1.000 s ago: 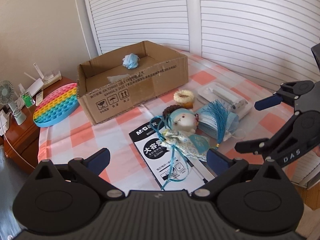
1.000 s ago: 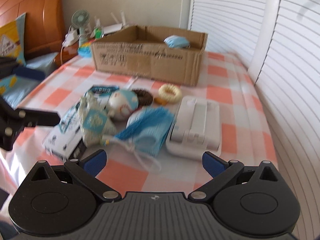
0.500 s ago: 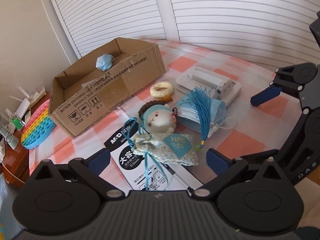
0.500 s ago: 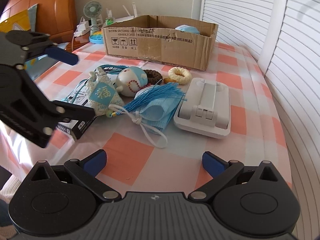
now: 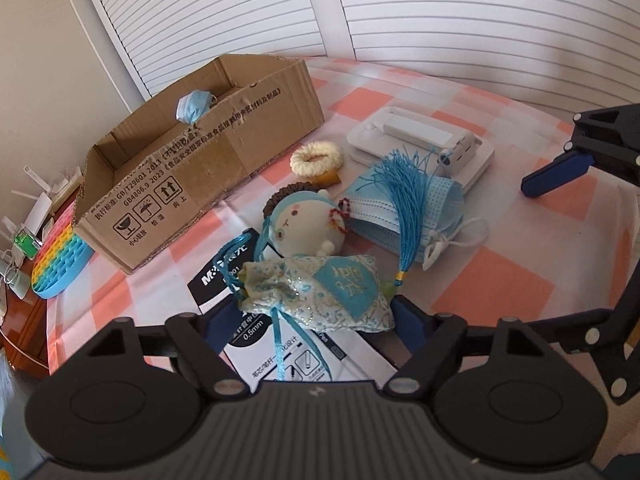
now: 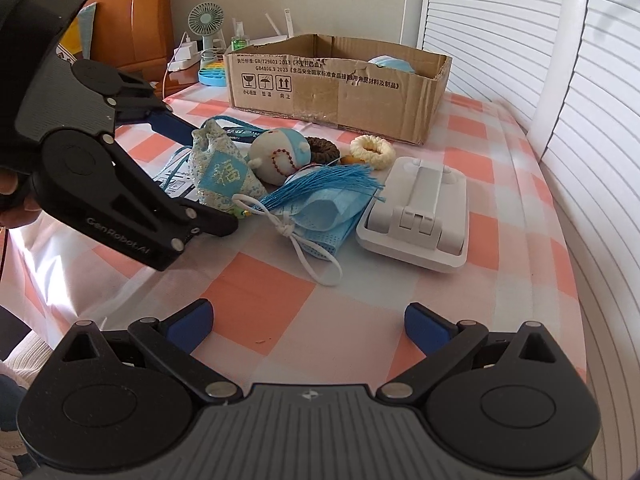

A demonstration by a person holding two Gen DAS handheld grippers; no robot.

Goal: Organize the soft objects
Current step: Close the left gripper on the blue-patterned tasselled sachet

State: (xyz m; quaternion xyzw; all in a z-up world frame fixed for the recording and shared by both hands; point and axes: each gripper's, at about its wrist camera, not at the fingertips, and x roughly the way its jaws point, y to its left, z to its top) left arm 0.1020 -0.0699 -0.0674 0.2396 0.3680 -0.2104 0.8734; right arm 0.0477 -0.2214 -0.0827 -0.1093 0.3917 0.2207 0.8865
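A blue-and-cream embroidered sachet pouch [image 5: 320,292] with a blue tassel [image 5: 404,196] lies on a black-and-white pen box [image 5: 280,344]. My left gripper [image 5: 316,316] is open, its jaws on either side of the pouch; it also shows in the right wrist view [image 6: 200,172]. Behind the pouch lie a round doll head [image 5: 308,224], blue face masks [image 5: 432,208], a cream hair tie [image 5: 316,158] and a brown one [image 6: 324,148]. The cardboard box [image 5: 192,176] holds a crumpled blue mask [image 5: 194,106]. My right gripper [image 6: 308,320] is open and empty above the tablecloth.
A white plastic stand [image 6: 420,208] lies right of the masks. A rainbow pop-it toy [image 5: 56,256] lies left of the box, near the table edge. A small fan [image 6: 206,24], chargers and a router stand on a wooden cabinet behind. White shutters line the far and right sides.
My left gripper has moved forward and down until its open jaws straddle the pouch. My right gripper has pulled back a little and stays open.
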